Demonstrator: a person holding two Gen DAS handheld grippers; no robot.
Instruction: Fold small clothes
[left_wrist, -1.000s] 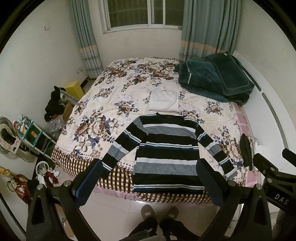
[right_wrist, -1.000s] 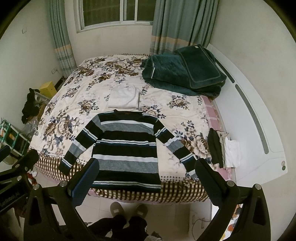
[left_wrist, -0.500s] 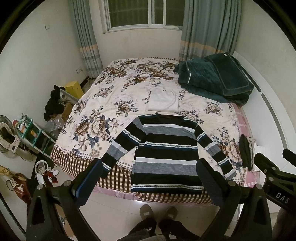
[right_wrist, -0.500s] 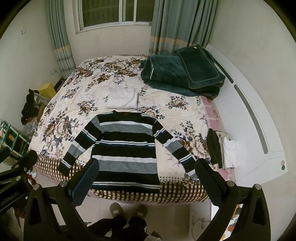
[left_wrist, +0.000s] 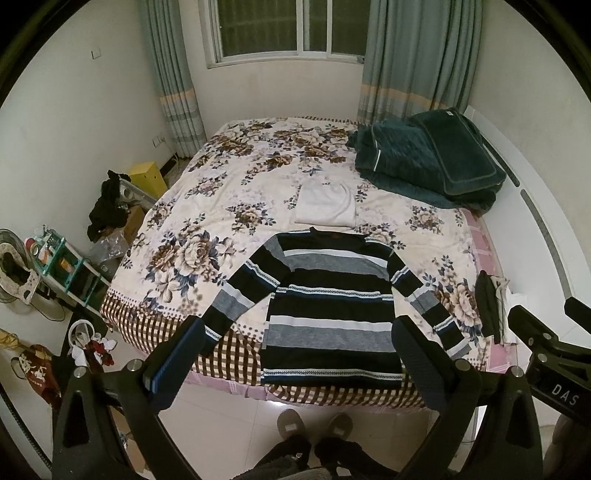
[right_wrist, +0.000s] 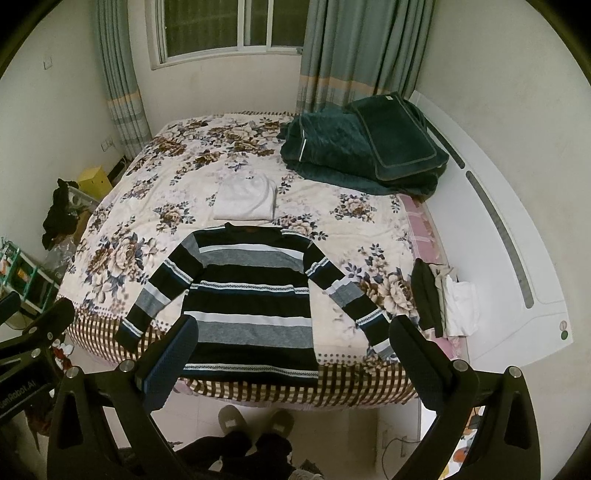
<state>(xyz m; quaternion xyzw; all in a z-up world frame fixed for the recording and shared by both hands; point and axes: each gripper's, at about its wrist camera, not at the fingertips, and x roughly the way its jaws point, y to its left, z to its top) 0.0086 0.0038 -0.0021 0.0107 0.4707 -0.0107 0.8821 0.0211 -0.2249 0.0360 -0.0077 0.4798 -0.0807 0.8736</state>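
The black, grey and white striped knit sweater (left_wrist: 332, 310) lies flat on the flowery bed (left_wrist: 236, 199). Both grippers, left (left_wrist: 295, 354) and right (right_wrist: 291, 350), hang wide apart, holding nothing. Folding hasn't started; next, grab 1 sleeve.

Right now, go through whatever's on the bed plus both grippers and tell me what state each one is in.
Striped sweater: spread flat, sleeves out, unfolded.
White garment: folded, just beyond the sweater's collar.
Green blanket: folded, piled at the far right corner.
Small clothes pile: heaped at the bed's right edge.
Left gripper: open, empty.
Right gripper: open, empty.
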